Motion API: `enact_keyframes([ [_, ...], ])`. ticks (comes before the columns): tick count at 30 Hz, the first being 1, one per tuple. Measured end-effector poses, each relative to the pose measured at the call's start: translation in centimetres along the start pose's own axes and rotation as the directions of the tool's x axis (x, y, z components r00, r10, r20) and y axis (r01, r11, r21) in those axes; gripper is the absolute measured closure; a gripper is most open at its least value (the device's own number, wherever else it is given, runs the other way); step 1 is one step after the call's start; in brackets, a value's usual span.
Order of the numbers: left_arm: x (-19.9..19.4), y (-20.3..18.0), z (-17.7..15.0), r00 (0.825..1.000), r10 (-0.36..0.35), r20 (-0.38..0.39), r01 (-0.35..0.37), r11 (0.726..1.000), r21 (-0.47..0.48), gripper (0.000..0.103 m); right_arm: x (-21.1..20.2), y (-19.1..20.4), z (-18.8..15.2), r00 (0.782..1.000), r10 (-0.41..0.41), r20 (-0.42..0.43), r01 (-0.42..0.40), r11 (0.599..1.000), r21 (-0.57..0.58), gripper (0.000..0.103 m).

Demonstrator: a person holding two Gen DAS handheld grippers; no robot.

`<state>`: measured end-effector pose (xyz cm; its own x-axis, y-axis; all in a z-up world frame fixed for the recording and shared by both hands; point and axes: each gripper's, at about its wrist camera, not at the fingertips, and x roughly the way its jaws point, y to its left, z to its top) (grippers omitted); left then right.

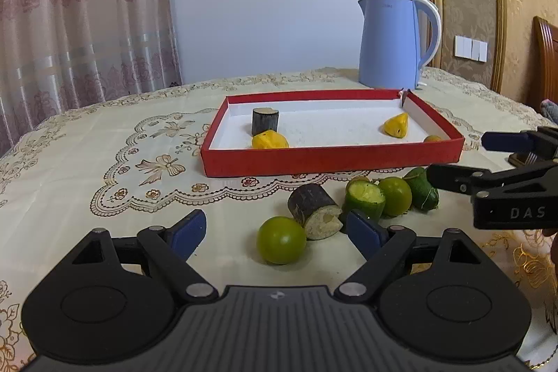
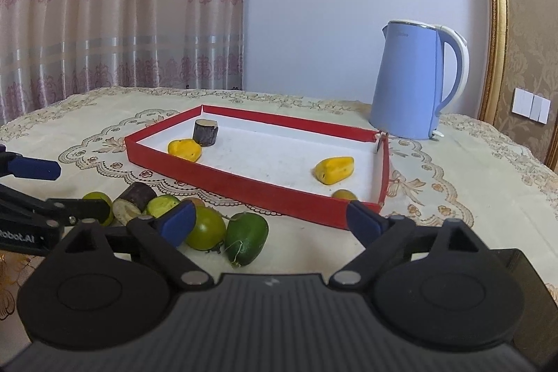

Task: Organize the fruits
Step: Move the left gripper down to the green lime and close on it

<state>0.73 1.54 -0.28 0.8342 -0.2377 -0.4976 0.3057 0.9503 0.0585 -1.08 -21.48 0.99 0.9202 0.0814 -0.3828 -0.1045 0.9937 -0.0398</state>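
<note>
1. Fruits wait on the table (image 1: 87, 142), in front of the red box (image 1: 331, 159). Four pieces already sit inside it.
2. Our left gripper (image 1: 275, 230) is wide open and holds nothing. Just ahead lies a round green fruit (image 1: 281, 239). We think it is firm, smooth and may roll, so we would pinch it across its middle.
3. Next is a dark cut piece (image 1: 314, 210). It looks stiff and rough, easy to grip on its sides.
4. Then come a green cut piece (image 1: 364, 199), another green ball (image 1: 396, 196) and a long green fruit (image 1: 422, 189).
5. Our right gripper (image 2: 268, 222) is open and empty too.
</note>
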Motion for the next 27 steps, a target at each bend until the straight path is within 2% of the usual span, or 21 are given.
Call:
enact_keyframes([
  [3,0.0,0.1,0.0,1.000,0.007,0.000,-0.007,1.000,0.010,0.017,0.0,-0.1,0.0,1.000,0.001,0.000,-0.001,1.000,0.005,0.009],
  [5,-0.1,0.2,0.1,1.000,0.013,-0.003,-0.012,1.000,0.014,0.024,0.0,-0.1,0.0,1.000,0.001,-0.001,-0.001,1.000,0.004,0.008],
  [7,0.1,0.4,0.1,1.000,0.020,-0.019,-0.020,1.000,0.006,0.036,0.0,0.0,-0.1,1.000,0.002,-0.001,-0.002,1.000,0.000,0.008],
  [9,0.6,0.7,0.1,0.999,0.015,-0.044,-0.016,1.000,-0.015,0.042,-0.1,0.1,-0.1,1.000,0.002,0.001,-0.002,1.000,-0.008,0.006],
  [13,1.4,1.2,-0.2,0.997,-0.008,-0.082,0.003,0.998,-0.057,0.046,-0.3,0.3,-0.1,1.000,0.001,0.008,0.000,1.000,-0.020,0.006],
  [19,1.3,0.8,0.0,0.997,-0.017,-0.077,0.014,0.999,-0.035,0.054,-0.2,0.3,-0.1,1.000,0.000,0.003,0.000,1.000,-0.015,0.005],
  [27,2.2,0.8,0.1,0.993,-0.068,-0.100,0.064,0.997,-0.048,0.056,-0.2,0.3,-0.1,1.000,0.002,0.007,-0.002,1.000,-0.021,0.005],
])
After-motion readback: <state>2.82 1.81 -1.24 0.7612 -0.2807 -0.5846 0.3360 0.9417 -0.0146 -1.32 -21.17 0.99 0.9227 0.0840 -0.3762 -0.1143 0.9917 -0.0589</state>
